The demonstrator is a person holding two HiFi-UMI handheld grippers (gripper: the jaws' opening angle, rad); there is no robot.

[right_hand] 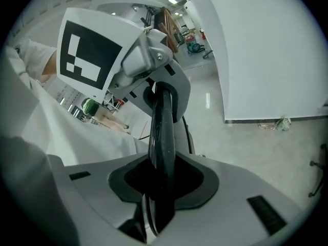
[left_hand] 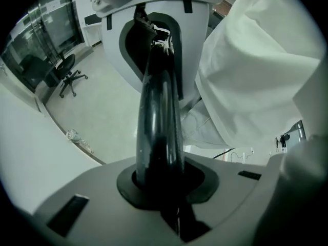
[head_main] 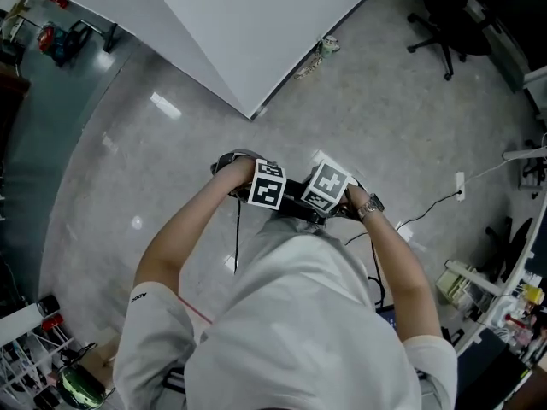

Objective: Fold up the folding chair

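Observation:
The folding chair shows only as a glossy black tube (left_hand: 159,117) of its frame. In the head view it is hidden under the person's arms and white shirt. My left gripper (left_hand: 159,188) is shut on one end of this tube. My right gripper (right_hand: 161,188) is shut on the same tube (right_hand: 163,132) from the opposite side. Each gripper view looks along the tube at the other gripper, a short way off. In the head view the left gripper (head_main: 261,186) and the right gripper (head_main: 329,188) sit side by side in front of the person's chest, marker cubes up.
A large white panel (head_main: 256,32) stands ahead, with a crumpled scrap (head_main: 320,54) at its foot. A black office chair (head_main: 440,37) is at the far right. A cable (head_main: 427,212) crosses the floor towards cluttered desks (head_main: 513,297). Racks (head_main: 34,348) stand at bottom left.

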